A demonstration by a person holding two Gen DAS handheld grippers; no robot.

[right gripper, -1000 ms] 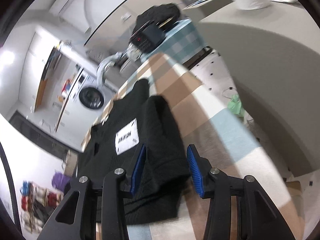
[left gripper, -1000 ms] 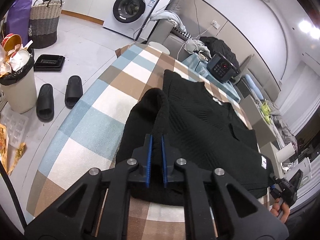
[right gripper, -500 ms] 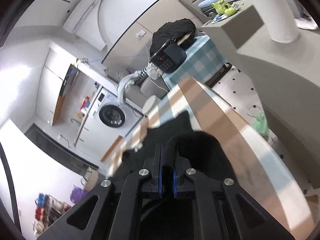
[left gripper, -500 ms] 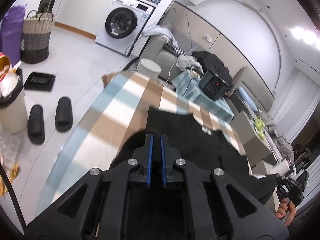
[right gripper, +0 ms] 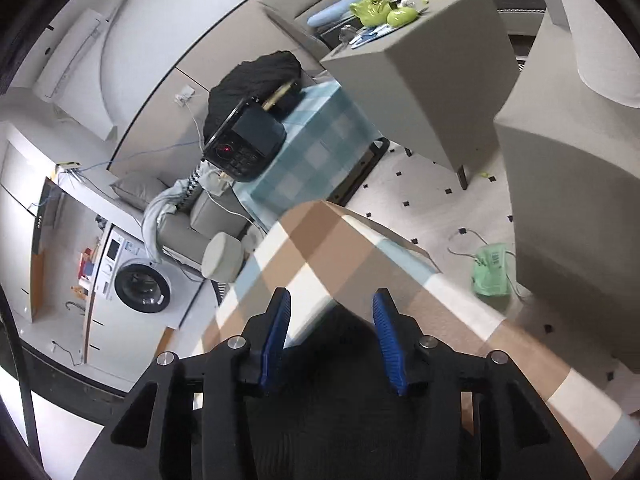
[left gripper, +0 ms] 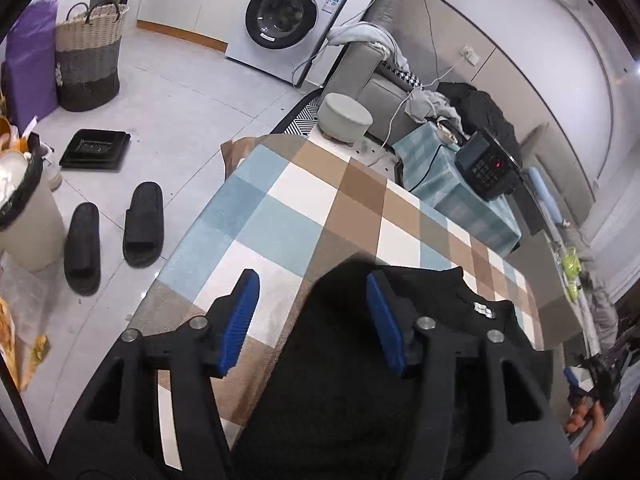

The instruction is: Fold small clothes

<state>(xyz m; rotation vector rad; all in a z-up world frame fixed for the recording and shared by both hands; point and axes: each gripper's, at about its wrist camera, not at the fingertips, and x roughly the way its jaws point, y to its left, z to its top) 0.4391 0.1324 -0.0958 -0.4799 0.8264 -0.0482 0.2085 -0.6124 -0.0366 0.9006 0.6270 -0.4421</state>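
1. Checked cloth in blue, brown and white is covering the table [left gripper: 288,208], which is filling the middle of both wrist views; I am seeing its far corner [right gripper: 320,216] from the right side.
2. Black knit, the folded garment [left gripper: 344,380], is lying on the near part of the table, its rounded fold edge pointing away from me and a small white label [left gripper: 483,309] showing near its collar. In the right wrist view the same garment [right gripper: 344,360] is sitting low between the fingers.
3. I am holding the left gripper [left gripper: 312,320] wide apart over the garment's left edge: one blue pad [left gripper: 240,320] is hanging above bare cloth, the other over the black knit. Nothing is clamped.
4. I am keeping the right gripper [right gripper: 332,336] spread wide too, its blue pads [right gripper: 276,332] standing either side of the garment's fold, gripping nothing.
5. Black slippers [left gripper: 116,236] are lying on the floor left of the table.
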